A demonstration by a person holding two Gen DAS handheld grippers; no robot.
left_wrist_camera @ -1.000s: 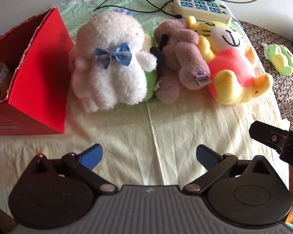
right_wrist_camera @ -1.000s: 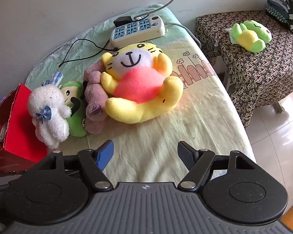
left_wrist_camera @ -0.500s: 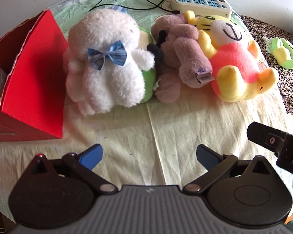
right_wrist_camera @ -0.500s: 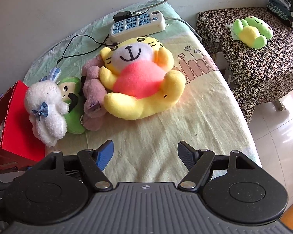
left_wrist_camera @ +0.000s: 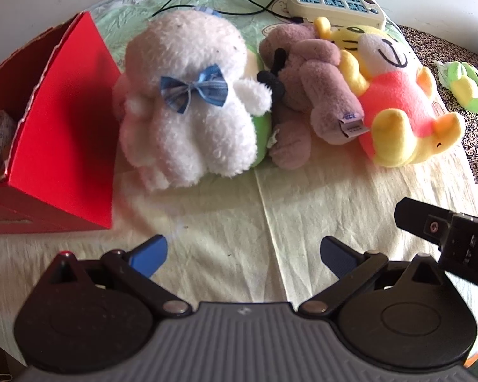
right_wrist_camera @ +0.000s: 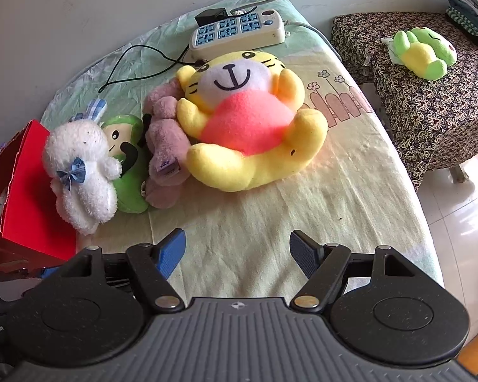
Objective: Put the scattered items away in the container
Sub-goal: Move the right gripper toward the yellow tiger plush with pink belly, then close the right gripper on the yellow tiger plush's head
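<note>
Several plush toys lie in a row on the bed: a white rabbit point(left_wrist_camera: 191, 111) point(right_wrist_camera: 79, 172) with a blue bow, a green doll point(right_wrist_camera: 124, 165) half hidden behind it, a mauve plush point(left_wrist_camera: 312, 89) point(right_wrist_camera: 165, 146), and a yellow tiger point(left_wrist_camera: 395, 95) point(right_wrist_camera: 248, 127) in a pink shirt. The red box point(left_wrist_camera: 63, 133) point(right_wrist_camera: 19, 191) stands to their left, with items inside. My left gripper point(left_wrist_camera: 243, 253) is open and empty, close in front of the rabbit. My right gripper point(right_wrist_camera: 237, 251) is open and empty, short of the tiger.
A white power strip point(left_wrist_camera: 334, 1) point(right_wrist_camera: 239, 31) with black cables lies at the bed's far edge. A side table point(right_wrist_camera: 430, 73) with a patterned cloth stands to the right and carries a green frog plush point(right_wrist_camera: 423, 51). The bed's right edge drops to a tiled floor point(right_wrist_camera: 462, 222).
Both grippers have moved forward toward the toys, which now look larger. The left has closed in on the white rabbit. Both grippers stay open and empty.
</note>
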